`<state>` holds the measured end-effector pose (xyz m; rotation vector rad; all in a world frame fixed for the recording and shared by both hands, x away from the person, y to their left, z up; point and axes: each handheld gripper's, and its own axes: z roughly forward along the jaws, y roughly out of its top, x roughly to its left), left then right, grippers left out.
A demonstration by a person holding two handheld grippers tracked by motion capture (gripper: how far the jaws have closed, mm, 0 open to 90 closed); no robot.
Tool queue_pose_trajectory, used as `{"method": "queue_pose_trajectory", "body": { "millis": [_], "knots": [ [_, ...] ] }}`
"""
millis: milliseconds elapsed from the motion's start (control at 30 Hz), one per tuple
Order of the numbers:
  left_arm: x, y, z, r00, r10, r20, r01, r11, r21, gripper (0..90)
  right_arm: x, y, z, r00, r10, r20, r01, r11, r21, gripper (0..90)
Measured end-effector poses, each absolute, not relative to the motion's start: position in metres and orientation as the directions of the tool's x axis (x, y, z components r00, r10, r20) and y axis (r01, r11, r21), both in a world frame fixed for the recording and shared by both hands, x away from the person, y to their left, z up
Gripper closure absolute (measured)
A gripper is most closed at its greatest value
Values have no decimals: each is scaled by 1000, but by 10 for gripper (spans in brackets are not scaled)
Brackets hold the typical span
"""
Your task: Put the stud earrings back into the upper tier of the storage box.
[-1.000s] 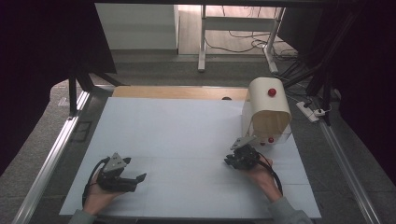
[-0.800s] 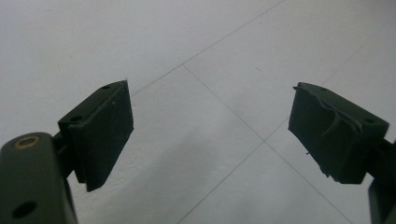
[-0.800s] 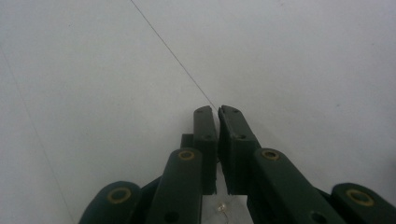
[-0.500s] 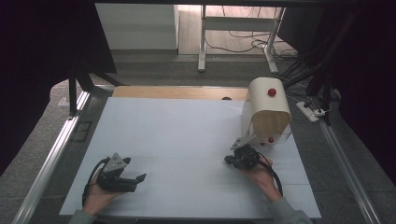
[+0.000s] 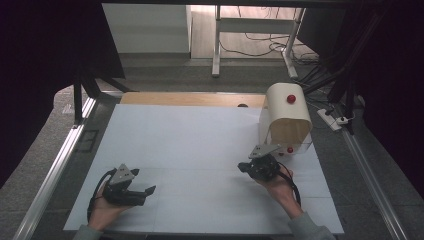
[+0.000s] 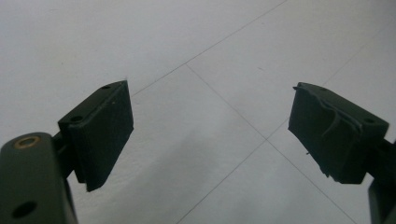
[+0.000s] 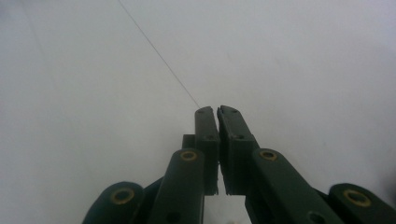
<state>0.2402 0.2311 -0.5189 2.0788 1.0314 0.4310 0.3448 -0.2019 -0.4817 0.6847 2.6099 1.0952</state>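
Concerns the cream arched box (image 5: 286, 120), standing at about 2 o'clock on the white table (image 5: 200, 135), close to its right edge. Carries a red knob (image 5: 291, 98) on the curved top and a second red knob (image 5: 289, 149) low at the front, toward the person. Seems to show a shadowed opening at the front; cannot tell whether a clear flap covers it.

Just off the box's near left corner, at roughly 7 o'clock from it, find the right gripper (image 5: 242, 166), close to the box but apart from it. Points away to 9 o'clock, not at the box. Clenched, jaws pressed together on nothing, as the right gripper view has it (image 7: 217, 112), with bare table beyond.

Well apart, at 7 o'clock on the table, find the left gripper (image 5: 150, 191), lying low in the hand and aimed toward 3 o'clock. Released, jaws spread wide over bare table in the left gripper view (image 6: 210, 126).

Reads as the approach step: nothing grasped, the box untouched. Next, probably: turn the right gripper round toward 1 o'clock, part the jaws, line them up on the lower knob, then close. Mind the thin-looking front edge while swinging round.
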Motion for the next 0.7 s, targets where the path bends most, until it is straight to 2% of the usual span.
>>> {"method": "queue_pose_trajectory", "body": {
  "millis": [700],
  "knots": [
    [240,232,-518,614,789,-34,530,-380,758,138,336,-212,-450,-856,515,-34,282,522,805,857]
  ]
}}
